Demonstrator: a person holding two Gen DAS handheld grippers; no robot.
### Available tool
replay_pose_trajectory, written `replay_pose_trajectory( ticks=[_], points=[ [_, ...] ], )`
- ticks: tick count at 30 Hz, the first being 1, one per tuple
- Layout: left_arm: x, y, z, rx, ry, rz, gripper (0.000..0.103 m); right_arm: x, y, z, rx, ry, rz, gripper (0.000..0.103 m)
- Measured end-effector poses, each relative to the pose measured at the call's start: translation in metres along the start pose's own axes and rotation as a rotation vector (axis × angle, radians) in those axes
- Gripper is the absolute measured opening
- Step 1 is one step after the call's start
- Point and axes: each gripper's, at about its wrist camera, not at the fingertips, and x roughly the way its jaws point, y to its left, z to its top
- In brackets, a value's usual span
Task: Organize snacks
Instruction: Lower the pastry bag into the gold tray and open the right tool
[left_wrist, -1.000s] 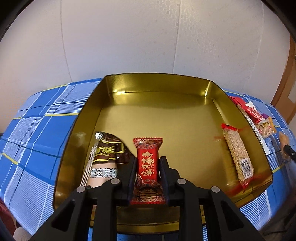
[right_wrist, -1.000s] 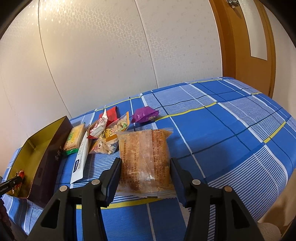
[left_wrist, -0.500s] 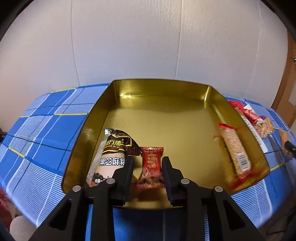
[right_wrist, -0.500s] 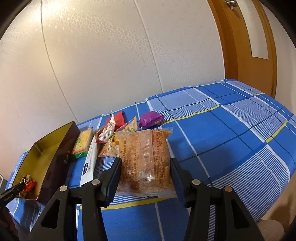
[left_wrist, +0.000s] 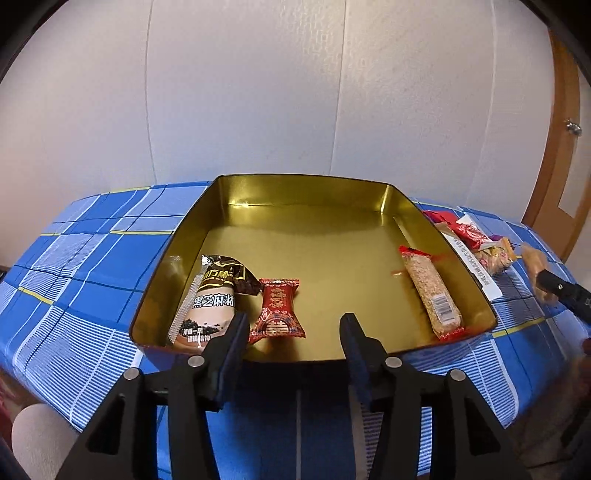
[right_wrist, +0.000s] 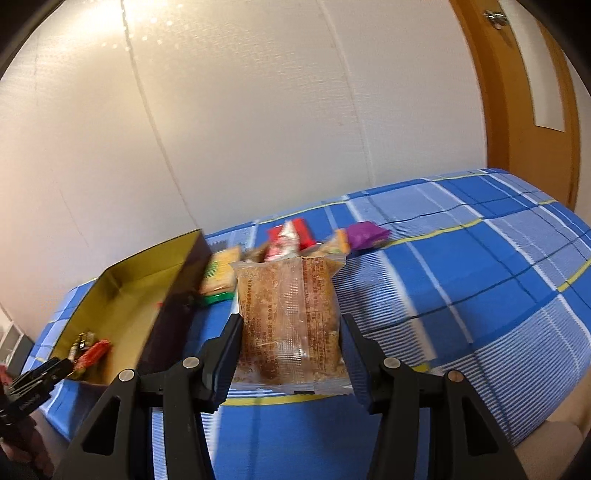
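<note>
Left gripper (left_wrist: 293, 341) is opening over the gold tray (left_wrist: 399, 206), nothing between (red candy (left_wrist: 277, 312) at eleven o'clock); right gripper (right_wrist: 291, 345) pinches a crumbly snack bag (right_wrist: 288, 317).

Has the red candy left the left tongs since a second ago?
Yes. The red candy now lies in the gold tray, beyond the opening left tongs.

The right tongs (right_wrist: 291, 332) grip a clear packet of brown crumbly snack (right_wrist: 288, 314), lifted upright above the blue checked tablecloth (right_wrist: 480, 258). Behind it, near the table's far edge, lie a purple wrapper (right_wrist: 367, 233), a red packet (right_wrist: 291, 236) and a green-edged cracker pack (right_wrist: 219, 277). At the left end sits a gold-lined dark box (right_wrist: 173, 295), a red sweet (right_wrist: 92, 354) inside
</note>
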Motion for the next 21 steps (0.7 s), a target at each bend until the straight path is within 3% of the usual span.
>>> replay_pose_trajectory(
  ticks=[21],
  points=[
    [-0.033,-0.010,-0.020,0.019,0.001,-0.036,0.052,0.021,0.132,0.005,-0.225,0.079,0.212,0.053]
  ],
)
